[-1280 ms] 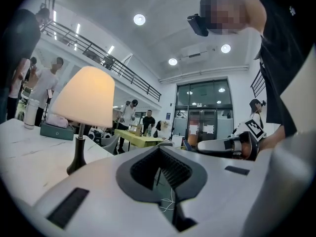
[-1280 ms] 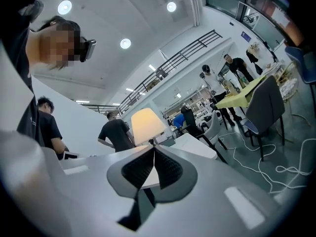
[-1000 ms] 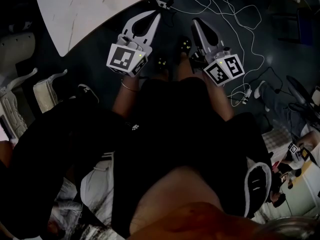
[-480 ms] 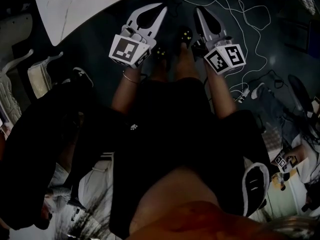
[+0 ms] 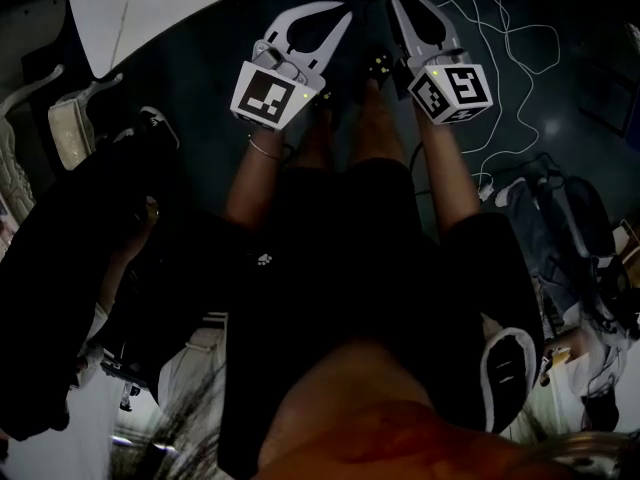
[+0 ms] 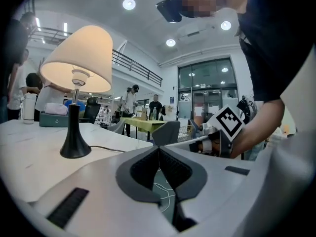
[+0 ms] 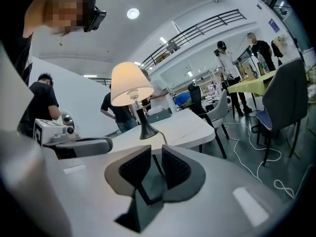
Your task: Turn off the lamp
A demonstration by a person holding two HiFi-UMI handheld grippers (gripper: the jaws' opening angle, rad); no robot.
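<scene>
The left gripper (image 6: 159, 149) has its fingers (image 6: 143, 170) closed tip to tip, the dark ribbed pads meeting at the front with nothing caught between them. The right gripper (image 7: 155, 149) has its fingers (image 7: 135, 168) opening, a clear gap between the two pads; only the bench leg and the floor beyond show through it, so it holds nothing and touches nothing.

The lamp (image 6: 79, 58) stands upright on the white bench (image 6: 29, 147), cream shade over a slim black stem and flared black foot. From the left gripper it sits at about 10 o'clock, well apart from the closed tips; from the right gripper it lies at about 11 o'clock, farther off. A thin dark cable (image 6: 113, 149) runs from the foot across the bench top toward 3 o'clock.

In the head view both grippers are held out side by side at 12 o'clock over the dark floor, off the curved bench edge at 11 o'clock, with white cords (image 5: 510, 48) looping on the floor at 1 o'clock
</scene>
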